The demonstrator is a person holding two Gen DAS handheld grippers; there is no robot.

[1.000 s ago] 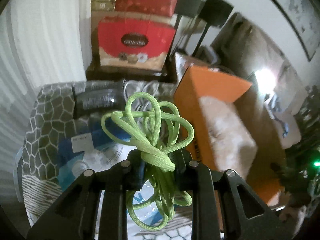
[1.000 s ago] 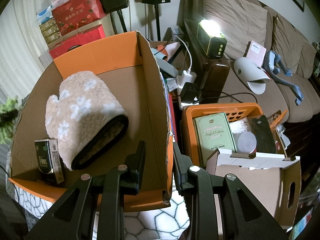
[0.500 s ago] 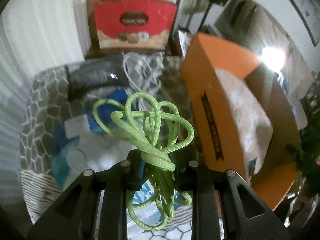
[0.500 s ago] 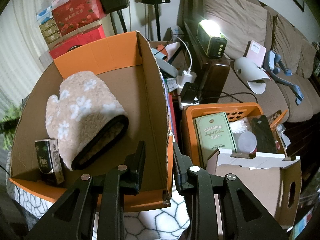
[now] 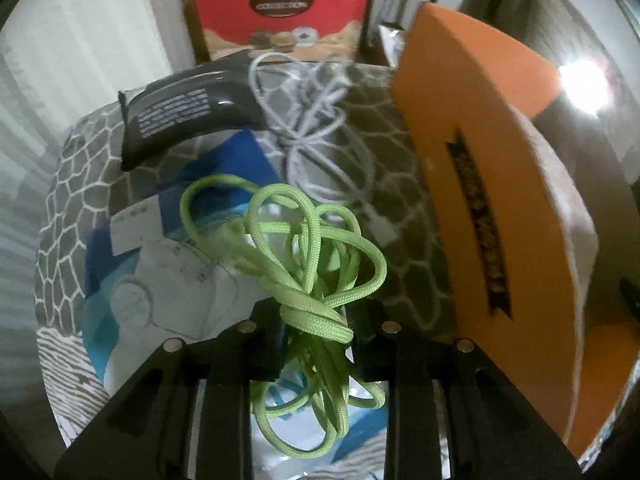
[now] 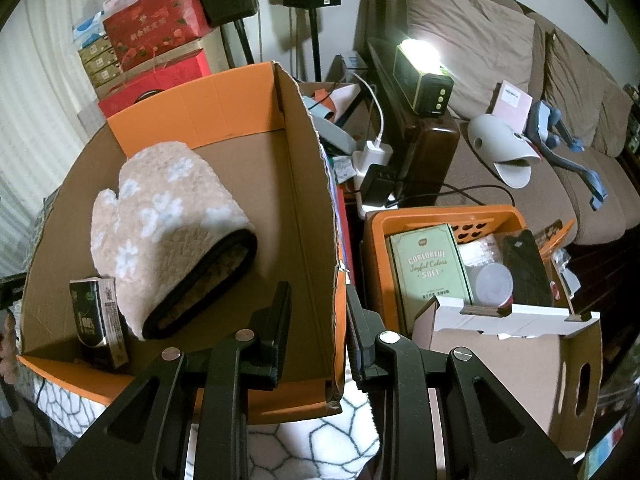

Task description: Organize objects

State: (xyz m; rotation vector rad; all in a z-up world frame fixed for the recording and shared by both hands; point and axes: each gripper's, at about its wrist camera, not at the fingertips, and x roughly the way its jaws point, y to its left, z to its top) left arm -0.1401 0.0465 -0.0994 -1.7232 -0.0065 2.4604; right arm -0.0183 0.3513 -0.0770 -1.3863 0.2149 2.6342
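Cord: a lime green braided bundle, knotted at its middle, loops fanning up and hanging down; it sits clamped between the fingers of the left gripper, held above the blanket.
Left gripper: fingers narrow, pinching the cord at its knot; no gap shows on either side of the knot.
Right gripper: fingers set astride the right wall of the box, one inside and one outside; a small gap shows on both sides of the cardboard, so whether they touch it cannot be told.
Box: orange outside, brown inside, open at the top; in the left view its orange wall with a slot handle stands just right of the cord.
Mitt: beige, fleecy, white flowers, black cuff, lying inside the box.
Carton: small, dark, upright in the box's near left corner, touching the mitt.
Blanket: grey with a white honeycomb pattern, below the cord.
White cable: tangled on the blanket, beyond the cord.
Dark pack: curved, with a printed label, left of the white cable.
Blue package: flat on the blanket, under the cord.
Crate: orange plastic, right of the box, holding a green book.
Sofa: brown, behind the crate.
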